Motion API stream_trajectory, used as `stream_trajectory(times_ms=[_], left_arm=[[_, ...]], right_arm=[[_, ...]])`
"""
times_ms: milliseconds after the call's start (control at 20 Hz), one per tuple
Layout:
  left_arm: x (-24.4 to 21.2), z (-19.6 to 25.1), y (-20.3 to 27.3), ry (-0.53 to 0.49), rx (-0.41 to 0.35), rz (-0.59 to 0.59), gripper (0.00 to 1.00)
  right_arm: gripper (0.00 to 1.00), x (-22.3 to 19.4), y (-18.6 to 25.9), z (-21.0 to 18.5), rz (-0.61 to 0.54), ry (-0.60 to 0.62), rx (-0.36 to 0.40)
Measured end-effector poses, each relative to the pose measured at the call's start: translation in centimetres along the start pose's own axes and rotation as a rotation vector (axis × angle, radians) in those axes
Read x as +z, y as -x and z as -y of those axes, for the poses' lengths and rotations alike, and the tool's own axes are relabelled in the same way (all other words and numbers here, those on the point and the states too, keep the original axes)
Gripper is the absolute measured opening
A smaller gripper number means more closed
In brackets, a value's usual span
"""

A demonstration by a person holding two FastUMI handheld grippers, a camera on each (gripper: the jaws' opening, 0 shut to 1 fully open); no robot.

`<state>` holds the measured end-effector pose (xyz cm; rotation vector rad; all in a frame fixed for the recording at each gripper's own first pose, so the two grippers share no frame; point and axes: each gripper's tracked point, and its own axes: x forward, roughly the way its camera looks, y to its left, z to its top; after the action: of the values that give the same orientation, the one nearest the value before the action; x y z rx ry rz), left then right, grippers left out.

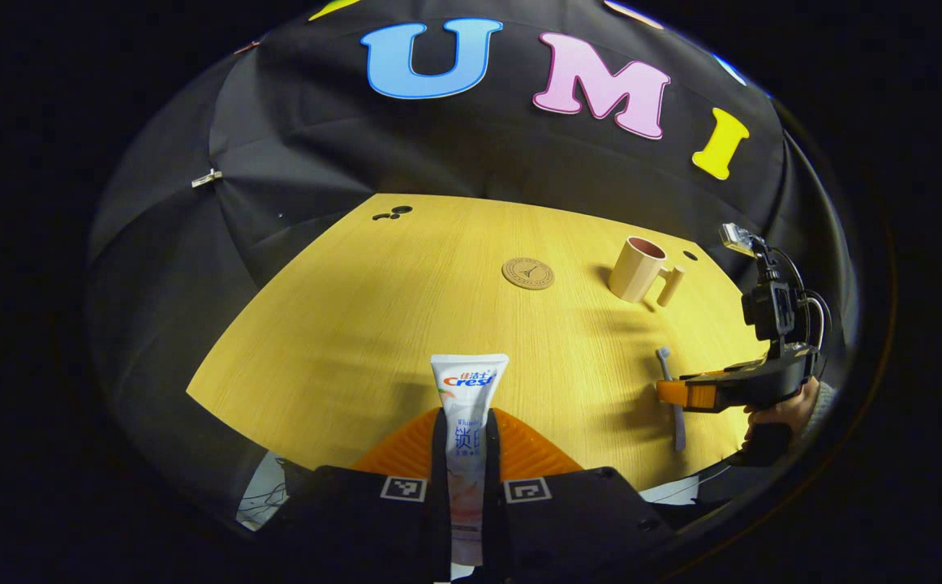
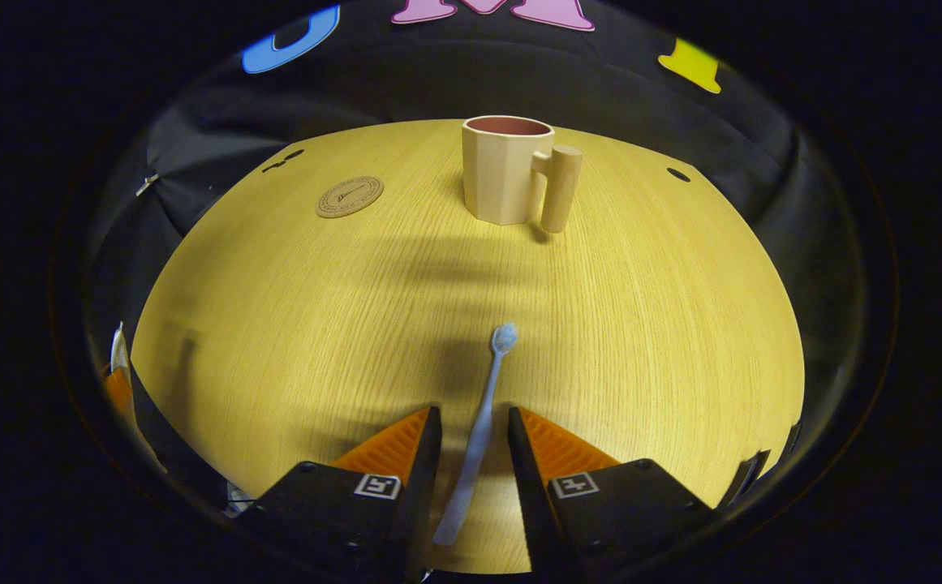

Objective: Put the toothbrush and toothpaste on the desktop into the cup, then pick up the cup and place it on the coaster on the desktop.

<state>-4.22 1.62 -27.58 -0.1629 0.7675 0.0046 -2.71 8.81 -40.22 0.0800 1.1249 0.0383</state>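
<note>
Straddling the toothbrush (image 2: 479, 422), right tool (image 2: 475, 426) is held apart, ungripped; left tool (image 1: 467, 454) is clamped on toothpaste (image 1: 467, 422); squeezing mid-handle is advised.

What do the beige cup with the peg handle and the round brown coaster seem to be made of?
The beige faceted cup looks like matte plastic or glazed ceramic: smooth, even colour, no shine; I cannot tell which. The round brown coaster looks like cork or pressed wood, flat and dull with a stamped mark. Both stand on a yellow wood-grain desktop, likely laminate.
</note>
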Motion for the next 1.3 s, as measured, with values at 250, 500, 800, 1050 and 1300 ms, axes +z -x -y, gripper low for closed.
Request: stream_trajectory(times_ms=[250,500,800,1050,1300], left_arm=[[-0.4,-0.2,1.4,0.026,0.017,0.011,0.20],[0.4,0.3,2.5,0.044,0.022,0.046,0.20],[4.0,3.6,2.0,0.080,-0.057,0.135,0.24],[11.4,8.9,1.0,0.071,-0.148,0.275,0.25],[20.3,17.8,0.4,0.088,-0.343,0.454,0.20]], right_arm=[[0.18,0.1,-0.3,-0.2,-0.030,-0.048,-0.016],[0.10,0.2,0.1,-0.4,0.005,-0.169,0.076],[0.07,3.6,4.2,0.5,0.244,-0.181,0.186],[0.07,7.5,8.6,2.3,0.414,-0.197,0.253],[0.07,10.3,11.5,4.8,0.527,-0.214,0.289]])
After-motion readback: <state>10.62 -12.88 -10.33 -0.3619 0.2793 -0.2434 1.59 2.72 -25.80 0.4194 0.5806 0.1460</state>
